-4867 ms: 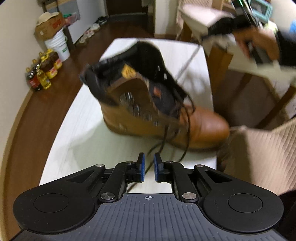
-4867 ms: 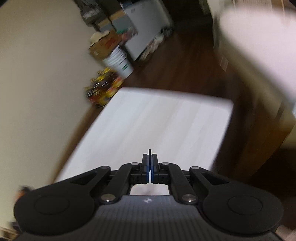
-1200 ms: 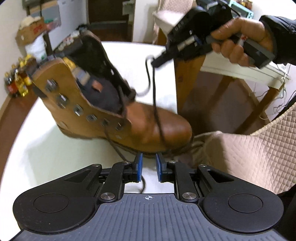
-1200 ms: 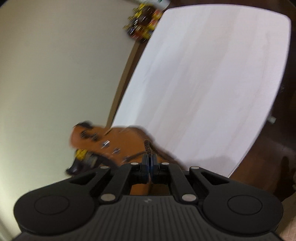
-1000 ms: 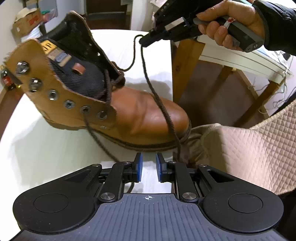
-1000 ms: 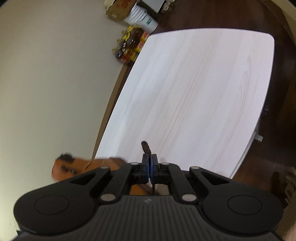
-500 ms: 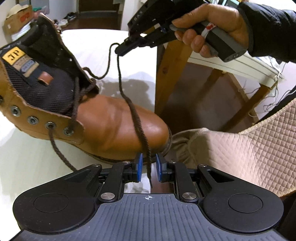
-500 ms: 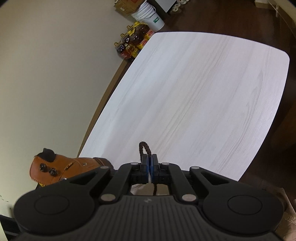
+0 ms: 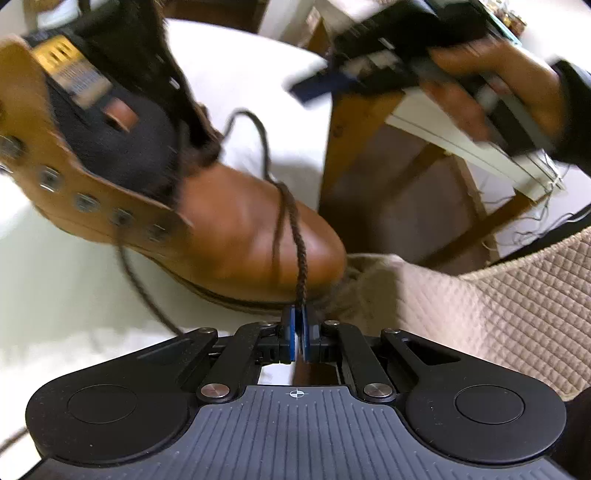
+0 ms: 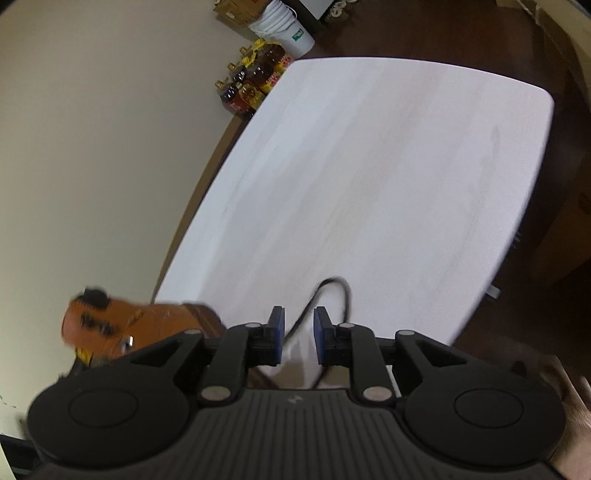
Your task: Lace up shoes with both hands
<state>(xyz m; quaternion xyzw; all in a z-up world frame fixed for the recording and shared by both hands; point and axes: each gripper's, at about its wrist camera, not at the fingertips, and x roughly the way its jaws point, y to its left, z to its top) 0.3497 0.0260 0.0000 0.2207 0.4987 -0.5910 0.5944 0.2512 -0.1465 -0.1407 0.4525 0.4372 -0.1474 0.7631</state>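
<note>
A tan leather boot [image 9: 251, 221] lies on the white table [image 9: 55, 277] with its tongue pulled open. Its dark braided lace [image 9: 299, 251] runs from the eyelets over the toe cap into my left gripper [image 9: 299, 321], whose jaws are closing with the pads pressed on it. A hand [image 9: 480, 81] holds my right gripper [image 9: 310, 88], blurred, above and to the right of the boot. In the right wrist view my right gripper [image 10: 298, 332] is opening; a slack loop of lace [image 10: 334, 286] passes between the jaws without touching the pads. The boot [image 10: 147, 321] shows at lower left there.
A wooden table leg [image 9: 354, 147] stands right of the boot, and a quilted beige cushion [image 9: 498, 295] lies near my left gripper. On the floor past the table stand several oil bottles [image 10: 255, 85] and a white bucket [image 10: 284, 26].
My left gripper's jaws have come together on the lace. My right gripper has opened and let the lace go slack, and it has drawn away to the right.
</note>
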